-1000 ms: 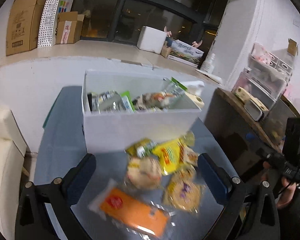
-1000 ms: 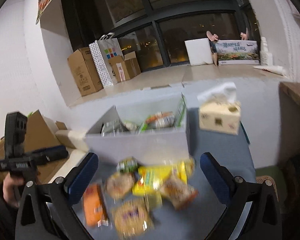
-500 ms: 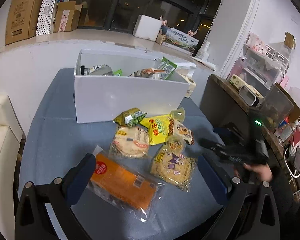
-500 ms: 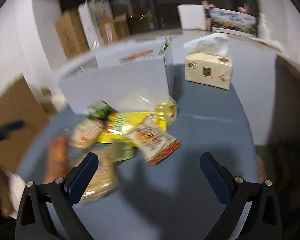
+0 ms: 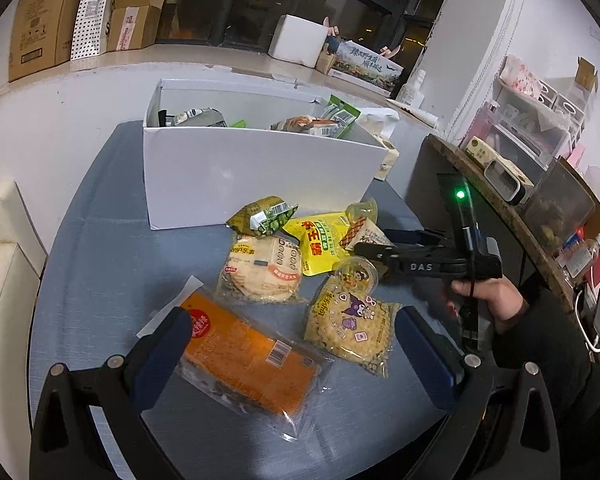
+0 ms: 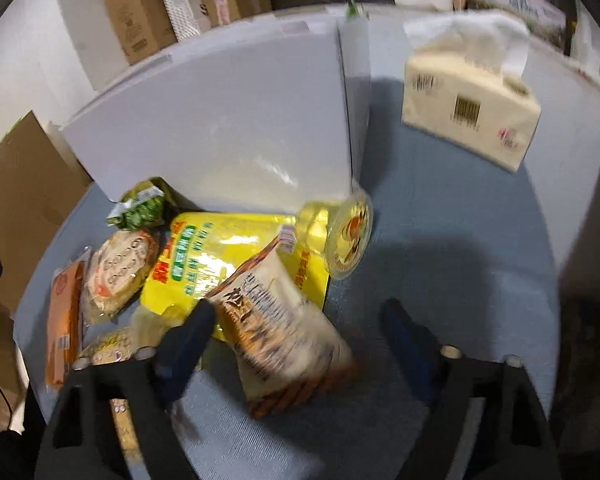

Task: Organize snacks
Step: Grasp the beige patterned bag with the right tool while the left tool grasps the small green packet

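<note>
A white box (image 5: 252, 176) with several snacks inside stands at the back of the blue table (image 5: 100, 260). In front of it lie loose snacks: a green pack (image 5: 264, 216), a yellow pack (image 5: 320, 244), a round cracker pack (image 5: 264, 272), an orange packet (image 5: 252, 364), a purple-printed pack (image 5: 352, 324) and jelly cups (image 5: 356, 276). My left gripper (image 5: 294, 344) hovers open over the orange packet. My right gripper (image 6: 296, 328) reaches in low from the right, its jaws closing around a white-and-brown pack (image 6: 284, 320); the pads do not press on it.
A tissue pack (image 6: 468, 104) stands right of the box (image 6: 228, 120). A dark shelf (image 5: 520, 220) with clutter runs along the table's right side, and a cream seat (image 5: 4, 280) sits at its left. A person's hand (image 5: 484, 296) holds the right gripper.
The right gripper has dropped and tilted down onto the snack pile, and its jaws have narrowed around the white-and-brown pack. The left gripper has sunk slightly toward the orange packet.
</note>
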A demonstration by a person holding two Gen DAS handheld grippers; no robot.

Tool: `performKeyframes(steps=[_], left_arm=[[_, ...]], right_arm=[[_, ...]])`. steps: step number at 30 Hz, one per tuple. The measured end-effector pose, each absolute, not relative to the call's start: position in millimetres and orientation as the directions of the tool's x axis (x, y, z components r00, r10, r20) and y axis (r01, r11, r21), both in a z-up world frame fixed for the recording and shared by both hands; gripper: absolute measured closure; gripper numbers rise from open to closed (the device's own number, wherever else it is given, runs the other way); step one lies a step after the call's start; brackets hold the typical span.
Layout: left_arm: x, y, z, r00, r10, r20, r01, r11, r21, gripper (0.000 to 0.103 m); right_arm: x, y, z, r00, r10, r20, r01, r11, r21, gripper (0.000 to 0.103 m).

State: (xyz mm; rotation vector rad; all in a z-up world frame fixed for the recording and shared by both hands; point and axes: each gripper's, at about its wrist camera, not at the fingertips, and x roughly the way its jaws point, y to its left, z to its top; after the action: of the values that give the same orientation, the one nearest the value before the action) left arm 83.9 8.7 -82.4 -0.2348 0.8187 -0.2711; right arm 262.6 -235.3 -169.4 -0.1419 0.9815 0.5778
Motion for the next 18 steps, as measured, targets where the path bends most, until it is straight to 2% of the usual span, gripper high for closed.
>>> performKeyframes(steps=[2,3,4,8,10,13,18], left_arm=[[84.6,8.2,-82.6,0.652,-0.321,-0.687,0.144,0.942,-0.304,0.000],[84.8,8.8,-82.6,0.653,-0.321,-0.686,0.142,0.941,-0.306,0.000],[84.2,9.0,-82.4,0.654,-0.323,-0.684,0.142,0.941,-0.309,0.000],[85.5,10.5,-85.0,0.651,-0.320,-0.689,0.135,0.941,-0.310,0.000],[87.0,10.4,-86.9,0.649,-0.320,-0.690,0.132,0.941,-0.313,0.000],[92.5,10.3,-91.2,0.641,-0.316,-0.699,0.127,0.942,-0.310,0.000],[124.0,5.7,-97.9,0.635,-0.299,-0.712,0.102,0.947,-0.306,0.000]], right_arm=[[257.9,-228.7,-168.1,0.424,0.383,-0.820,-0.543,0.833,0.108,0.026],[254.0,-226.6,-166.5,0.416,0.399,-0.817,-0.558,0.821,0.116,0.041],[250.3,-225.6,-165.2,0.421,0.393,-0.818,-0.556,0.824,0.109,0.048],[231.3,-225.8,-160.9,0.451,0.372,-0.811,-0.544,0.835,0.080,0.057],[226.7,-228.4,-159.3,0.459,0.374,-0.806,-0.528,0.844,0.092,0.065],[215.7,-237.5,-156.7,0.480,0.359,-0.800,-0.484,0.869,0.100,0.066],[186.8,-273.3,-141.2,0.518,0.395,-0.758,-0.378,0.901,0.212,0.066]])
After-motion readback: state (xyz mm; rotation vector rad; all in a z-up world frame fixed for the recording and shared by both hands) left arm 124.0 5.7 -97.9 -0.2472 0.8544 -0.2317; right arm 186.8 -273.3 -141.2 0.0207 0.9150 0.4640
